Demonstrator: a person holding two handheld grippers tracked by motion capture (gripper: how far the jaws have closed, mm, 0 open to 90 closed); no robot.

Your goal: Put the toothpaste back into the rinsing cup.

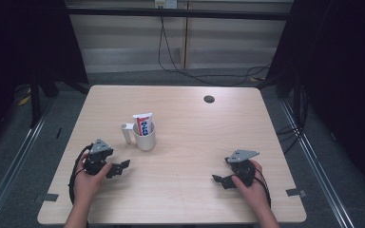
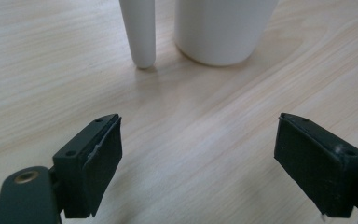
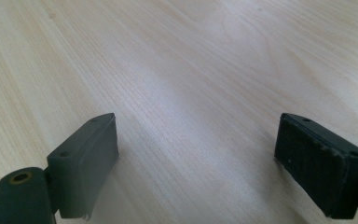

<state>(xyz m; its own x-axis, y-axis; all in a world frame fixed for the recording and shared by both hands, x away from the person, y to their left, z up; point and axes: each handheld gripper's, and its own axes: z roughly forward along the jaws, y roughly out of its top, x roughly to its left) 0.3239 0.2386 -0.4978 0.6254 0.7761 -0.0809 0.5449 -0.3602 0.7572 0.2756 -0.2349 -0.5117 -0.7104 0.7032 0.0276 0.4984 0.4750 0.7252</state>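
Approach step: both grippers empty, cup not yet gripped.
Left gripper jaws spread wide, one white cup with one toothpaste tube standing inside just ahead of it; next it likely must advance and straddle the cup. Right gripper gapes too, resting well apart on the table.

My right gripper has its jaws spread wide: one pad at 8 o'clock, one at 4 o'clock, with bare wooden table between and toward 12 o'clock
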